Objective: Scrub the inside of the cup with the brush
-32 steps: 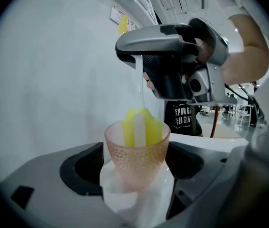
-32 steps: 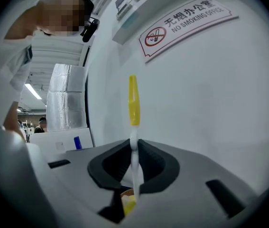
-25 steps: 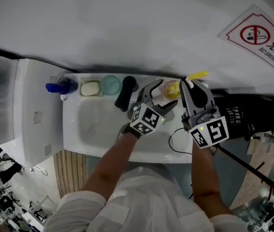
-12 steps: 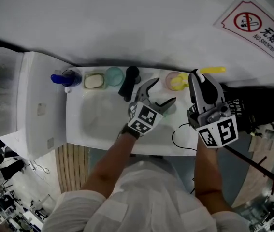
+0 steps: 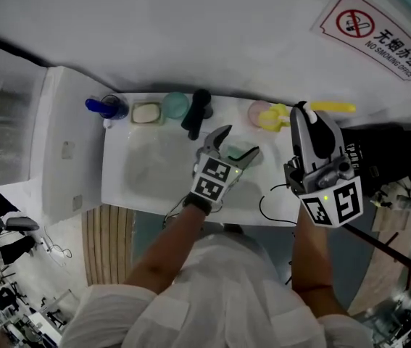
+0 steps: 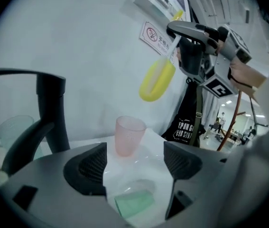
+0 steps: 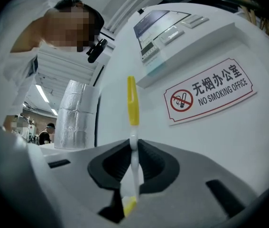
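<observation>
A pink cup [image 5: 258, 110] [image 6: 129, 135] stands upright on the back right rim of the white sink [image 5: 118, 187]. My right gripper [image 5: 305, 113] [image 7: 133, 163] is shut on the white shaft of the brush [image 7: 133, 109]. The brush's yellow head [image 5: 275, 118] [image 6: 156, 80] hangs in the air just above and to the right of the cup, outside it. My left gripper [image 5: 228, 145] [image 6: 134, 160] is open over the basin, in front of the cup, with nothing between its fingers. A pale green object [image 5: 242, 155] [image 6: 134, 203] lies below it.
A black tap [image 5: 197, 112] [image 6: 49, 113] stands at the back of the sink. To its left are a teal cup [image 5: 175, 105], a soap dish [image 5: 146, 112] and a blue item [image 5: 104, 106]. A no-smoking sign [image 5: 376, 33] hangs on the wall. A black cable [image 5: 270, 207] runs at the right.
The right gripper has drawn the brush to the right and up, so its yellow head has left the cup's mouth. The left gripper stays open over the basin.
</observation>
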The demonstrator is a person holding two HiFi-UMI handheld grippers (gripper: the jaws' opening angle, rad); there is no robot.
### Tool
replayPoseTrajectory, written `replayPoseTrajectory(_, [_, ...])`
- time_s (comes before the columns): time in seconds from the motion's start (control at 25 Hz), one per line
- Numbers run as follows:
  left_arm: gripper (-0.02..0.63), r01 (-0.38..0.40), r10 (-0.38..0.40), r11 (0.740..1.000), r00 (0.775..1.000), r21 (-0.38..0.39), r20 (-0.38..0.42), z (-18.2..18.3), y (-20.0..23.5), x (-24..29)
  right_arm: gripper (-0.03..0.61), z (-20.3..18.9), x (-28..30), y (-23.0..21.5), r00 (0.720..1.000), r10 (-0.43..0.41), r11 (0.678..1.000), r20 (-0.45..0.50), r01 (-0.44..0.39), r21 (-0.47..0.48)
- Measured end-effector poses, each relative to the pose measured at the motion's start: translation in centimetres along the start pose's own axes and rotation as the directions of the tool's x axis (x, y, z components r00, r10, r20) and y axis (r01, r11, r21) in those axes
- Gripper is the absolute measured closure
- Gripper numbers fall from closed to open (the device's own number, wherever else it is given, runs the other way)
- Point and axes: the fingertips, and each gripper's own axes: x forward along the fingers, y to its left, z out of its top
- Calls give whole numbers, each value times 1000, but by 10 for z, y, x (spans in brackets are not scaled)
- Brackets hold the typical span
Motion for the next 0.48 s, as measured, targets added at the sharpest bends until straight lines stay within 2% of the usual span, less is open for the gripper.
replayPoseTrajectory(0.16, [245,-21,13,989,998,-147,-54,-16,-9,-8,541,5,-8,9,1000,27,1000,2,-27,4])
replayPoseTrajectory(0.32, [246,-78,43,952,992,-296,-121,-37,-13,-10,541,0,-14,17,998,61,998,-17,-61,15])
replayPoseTrajectory(0.4, [245,-122,62,901,986,-415,-155,-51,-14,-10,541,-3,-17,19,997,74,997,-25,-74,22])
replayPoseTrajectory(0.48, [245,-156,68,819,982,-552,-176,-66,-14,-8,541,-6,-18,21,996,87,996,-30,-86,28])
